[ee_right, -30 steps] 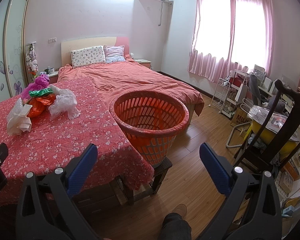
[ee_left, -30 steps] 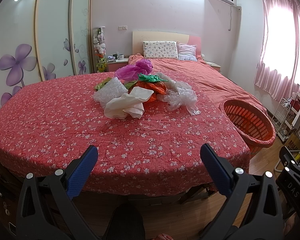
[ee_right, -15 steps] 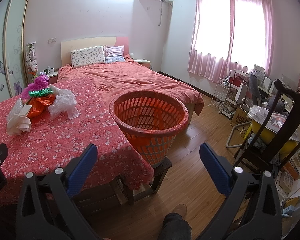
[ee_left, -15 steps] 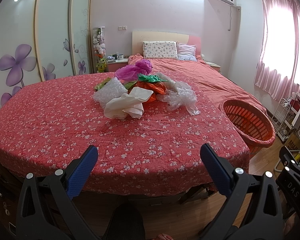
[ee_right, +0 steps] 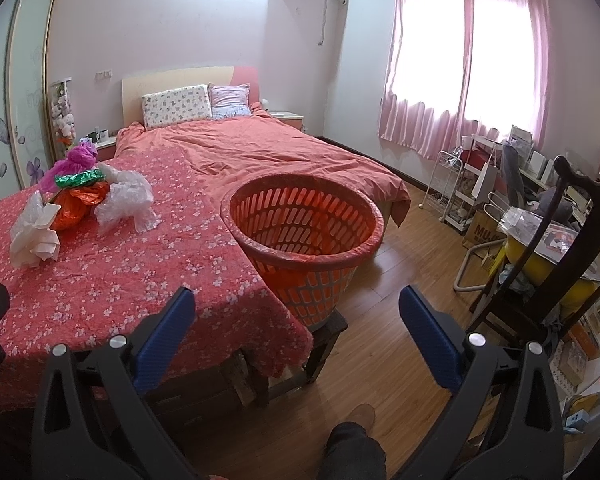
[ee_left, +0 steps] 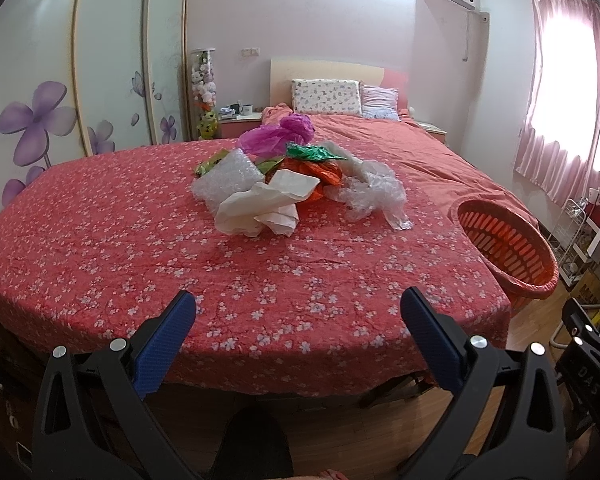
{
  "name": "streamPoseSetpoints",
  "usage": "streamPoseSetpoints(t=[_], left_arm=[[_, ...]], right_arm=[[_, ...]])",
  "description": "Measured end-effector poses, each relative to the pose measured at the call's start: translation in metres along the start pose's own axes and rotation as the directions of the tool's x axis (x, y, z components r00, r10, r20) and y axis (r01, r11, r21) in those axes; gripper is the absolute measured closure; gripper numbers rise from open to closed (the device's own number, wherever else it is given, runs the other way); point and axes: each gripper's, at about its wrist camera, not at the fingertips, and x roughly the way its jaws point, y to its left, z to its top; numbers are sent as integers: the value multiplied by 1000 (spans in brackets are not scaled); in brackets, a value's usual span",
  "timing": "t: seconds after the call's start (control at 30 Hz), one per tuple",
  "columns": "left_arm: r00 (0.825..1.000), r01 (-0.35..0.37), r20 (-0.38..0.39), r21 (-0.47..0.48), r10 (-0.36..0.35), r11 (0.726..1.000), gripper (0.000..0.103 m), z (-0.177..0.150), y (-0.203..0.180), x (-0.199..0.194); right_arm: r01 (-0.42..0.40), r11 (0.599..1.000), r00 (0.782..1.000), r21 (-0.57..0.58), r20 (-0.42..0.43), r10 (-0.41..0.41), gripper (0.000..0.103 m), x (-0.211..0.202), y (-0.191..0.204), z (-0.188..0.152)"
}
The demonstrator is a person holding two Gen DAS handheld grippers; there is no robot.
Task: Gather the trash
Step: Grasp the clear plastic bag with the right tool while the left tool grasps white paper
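Plastic trash pile (ee_left: 296, 184) sits mid-cloth on my table (ee_left: 100, 240); orange basket (ee_right: 304, 236) at its right edge. Left gripper (ee_left: 298, 320) and right gripper (ee_right: 296, 316) both gape wide, holding nothing.

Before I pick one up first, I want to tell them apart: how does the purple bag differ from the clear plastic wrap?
The purple bag is opaque and vivid; the clear plastic wrap is see-through and pale. The purple bag sits at the pile's far end, toward the pillows; the clear plastic wrap lies on the side nearer the basket. Both are crumpled and lie on the flowered cloth.
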Motion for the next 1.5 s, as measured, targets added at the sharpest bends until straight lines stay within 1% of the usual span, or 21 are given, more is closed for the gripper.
streamPoseSetpoints(t=[0.1, 0.2, 0.3, 0.47, 0.5, 0.6, 0.73, 0.8, 0.87, 0.9, 1.0, 1.1, 1.13, 1.17, 1.2, 1.23, 1.27, 1.3, 1.37, 1.47, 1.5], left_arm=[[1000, -16, -6, -11, 16, 1000, 2, 2, 9, 9], [999, -5, -35, -27, 4, 1000, 2, 6, 19, 23], [998, 1, -55, -48, -4, 999, 2, 12, 30, 36], [998, 10, -63, -65, -14, 998, 2, 24, 48, 55], [998, 8, -57, -65, -12, 998, 2, 28, 52, 59], [998, 3, -55, -67, -6, 998, 2, 39, 59, 70], [998, 7, -65, -80, -12, 997, 2, 52, 69, 88], [998, 3, -69, -86, -9, 996, 2, 55, 74, 94], [997, 6, -70, -89, -12, 996, 2, 57, 78, 100], [997, 6, -70, -88, -12, 996, 2, 58, 79, 101], [998, 14, -64, -77, -19, 997, 2, 59, 82, 105], [998, 23, -56, -61, -27, 998, 2, 60, 81, 109], [998, 23, -56, -53, -26, 998, 2, 60, 80, 110], [998, 23, -55, -49, -26, 999, 2, 60, 80, 110], [998, 23, -55, -45, -26, 999, 2, 60, 80, 112], [998, 24, -56, -42, -26, 999, 2, 60, 79, 113], [998, 26, -56, -41, -29, 999, 2, 61, 79, 114], [998, 29, -57, -40, -32, 999, 2, 63, 79, 116], [998, 33, -55, -36, -35, 999, 2, 65, 79, 117], [998, 37, -48, -29, -39, 999, 2, 67, 78, 119], [998, 40, -46, -26, -41, 999, 2, 67, 77, 119]], right_arm=[[-19, 1000, 1000, -7, -8, 19, 4, 7, 7, 2], [-46, 999, 999, -18, -11, 46, 4, 15, 16, 7], [-98, 995, 995, -21, -21, 98, 4, 24, 28, 12], [-198, 980, 980, -27, -29, 197, 4, 45, 55, 31], [-221, 975, 975, -25, -38, 219, 4, 51, 61, 35], [-308, 951, 947, 19, -93, 308, 4, 81, 81, 52], [-377, 924, 914, 62, -138, 382, 4, 116, 109, 69], [-389, 919, 909, 58, -140, 394, 4, 127, 125, 76], [-421, 905, 891, 64, -156, 426, 4, 142, 145, 85], [-426, 902, 887, 69, -161, 432, 4, 146, 150, 88], [-433, 899, 884, 72, -158, 439, 4, 165, 175, 98], [-414, 908, 892, 56, -175, 417, 4, 179, 190, 100], [-406, 913, 892, 46, -198, 407, 6, 188, 198, 99], [-403, 914, 890, 40, -215, 402, 13, 194, 204, 97], [-403, 914, 886, 36, -234, 400, 17, 199, 207, 96], [-408, 912, 878, 31, -262, 402, 26, 206, 211, 94], [-415, 909, 869, 28, -283, 405, 40, 211, 213, 91], [-417, 909, 865, 20, -300, 403, 47, 214, 215, 87], [-429, 903, 859, 11, -304, 412, 69, 216, 216, 83], [-446, 895, 855, 7, -293, 429, 81, 208, 209, 81], [-455, 891, 854, 5, -283, 437, 82, 201, 204, 81]])
